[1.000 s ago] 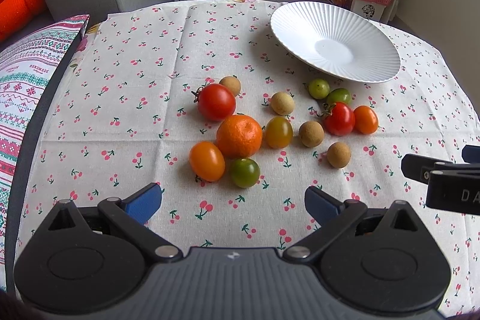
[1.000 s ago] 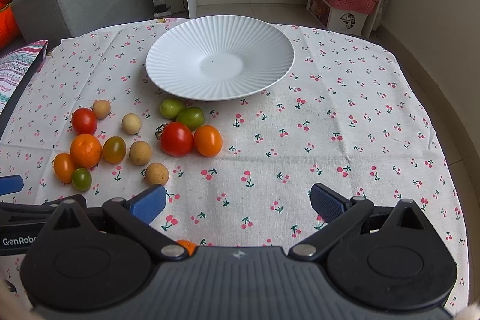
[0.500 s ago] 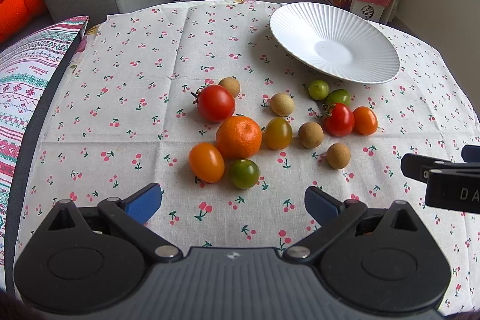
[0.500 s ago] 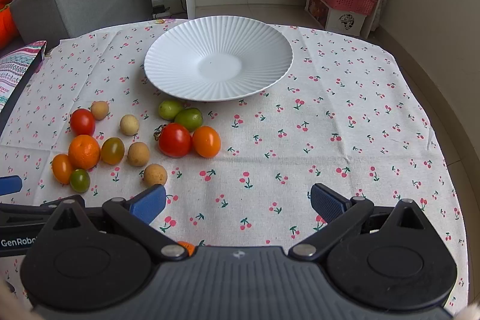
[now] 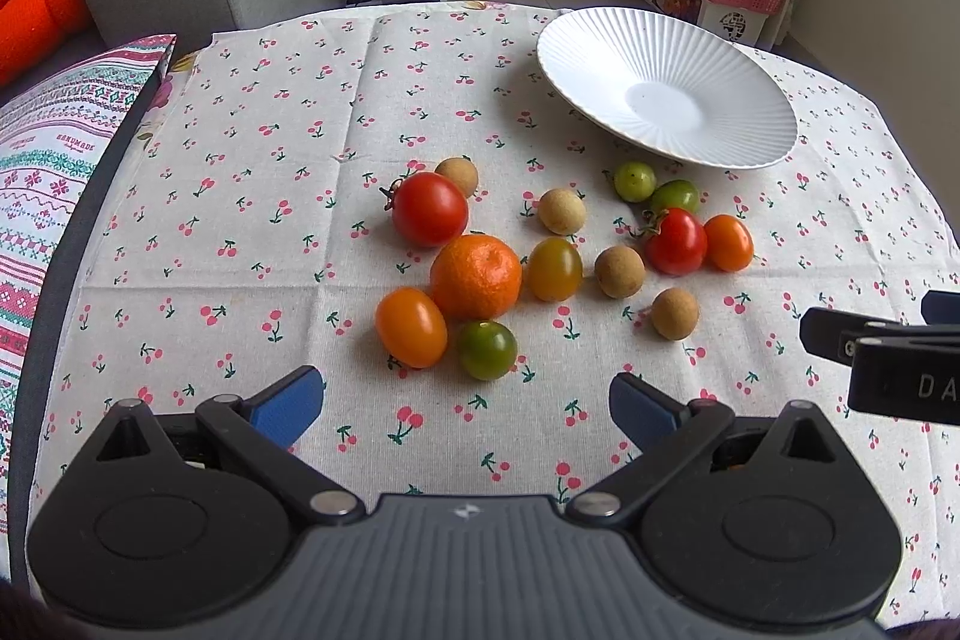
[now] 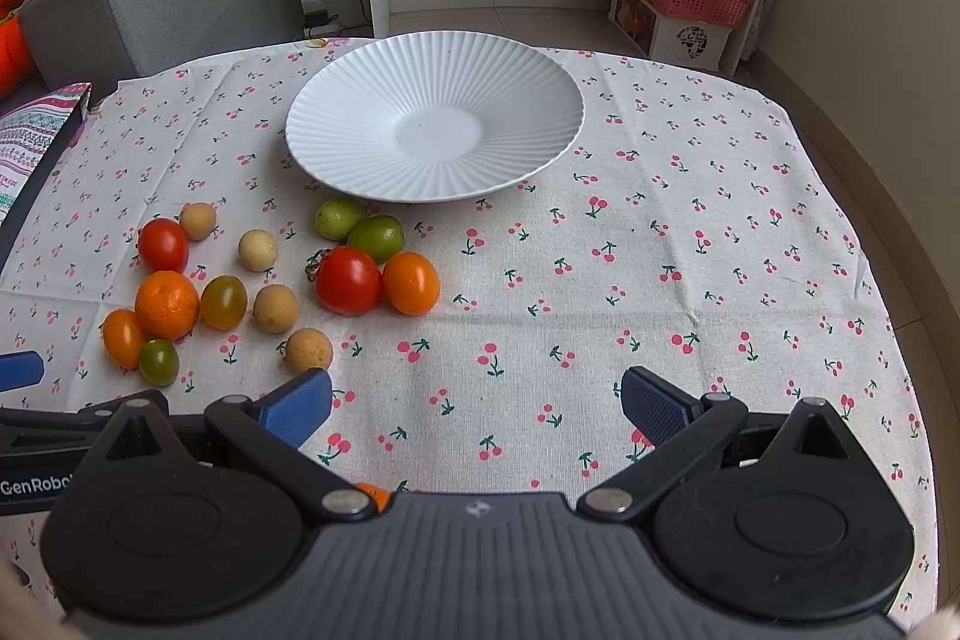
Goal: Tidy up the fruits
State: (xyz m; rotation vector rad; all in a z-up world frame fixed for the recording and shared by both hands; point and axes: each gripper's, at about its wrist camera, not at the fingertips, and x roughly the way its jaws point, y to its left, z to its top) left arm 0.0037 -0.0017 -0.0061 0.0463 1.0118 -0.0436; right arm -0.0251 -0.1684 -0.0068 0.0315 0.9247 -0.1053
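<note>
Right wrist view: the white plate [image 6: 336,160] sits bare while every fruit, mandarin [image 6: 166,305] included, lies loose on the table [image 6: 690,250] beside it, so sorting seems unstarted. Both the left claw [image 5: 465,403] and right claw [image 6: 477,403] are spread, empty, barely shifted from a second ago.

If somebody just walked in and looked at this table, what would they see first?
Probably the big white ribbed plate with nothing in it, sitting at the far side of the cherry-print tablecloth. Next, the bright bunch of little fruits lying on the cloth in front of it and to its left, with the mandarin as the biggest one. The open left gripper waits just in front of them.
</note>
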